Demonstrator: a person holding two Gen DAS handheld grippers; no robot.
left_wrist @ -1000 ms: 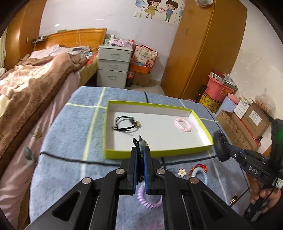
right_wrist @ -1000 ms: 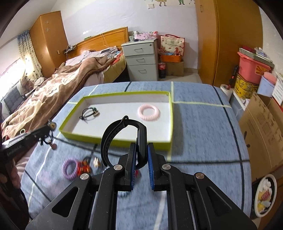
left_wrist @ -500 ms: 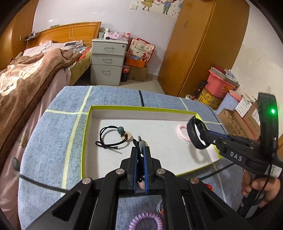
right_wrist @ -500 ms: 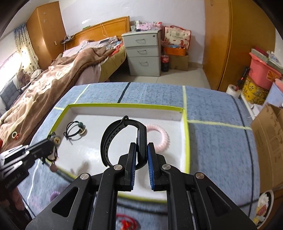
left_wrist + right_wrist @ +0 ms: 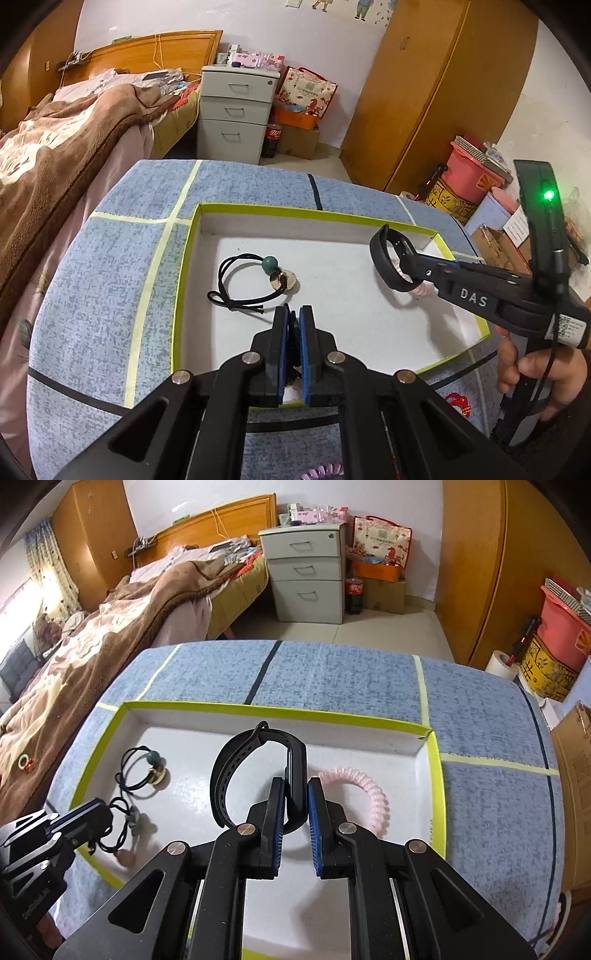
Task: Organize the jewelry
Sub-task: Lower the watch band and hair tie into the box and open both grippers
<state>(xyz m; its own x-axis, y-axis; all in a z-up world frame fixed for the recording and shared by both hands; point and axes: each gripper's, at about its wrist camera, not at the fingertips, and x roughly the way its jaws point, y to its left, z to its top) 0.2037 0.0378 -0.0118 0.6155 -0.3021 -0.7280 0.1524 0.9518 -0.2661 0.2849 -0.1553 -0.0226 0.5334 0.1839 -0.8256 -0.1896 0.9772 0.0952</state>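
A green-rimmed white tray [image 5: 184, 258] [image 5: 436, 786] lies on the blue table. It holds a black cord bracelet with a green bead [image 5: 243, 284] [image 5: 147, 771] and a pink spiral band [image 5: 362, 794]. My left gripper [image 5: 293, 321] [image 5: 99, 812] is shut on a black cord bracelet with grey and pink beads [image 5: 127, 830], held over the tray's near left corner. My right gripper [image 5: 295, 797] [image 5: 406, 258] hovers over the tray. Its jaws have parted, and the black wristband [image 5: 255, 771] [image 5: 388, 258] rests against the left finger.
A purple spiral band [image 5: 321, 472] and a red bracelet [image 5: 456, 402] lie on the table in front of the tray. A bed with a brown blanket [image 5: 92, 657] stands to the left. A grey drawer unit [image 5: 306, 576] and wardrobe stand behind.
Both grippers moved forward over the tray and lower. The right gripper's jaws have opened around the black wristband, which was clamped before.
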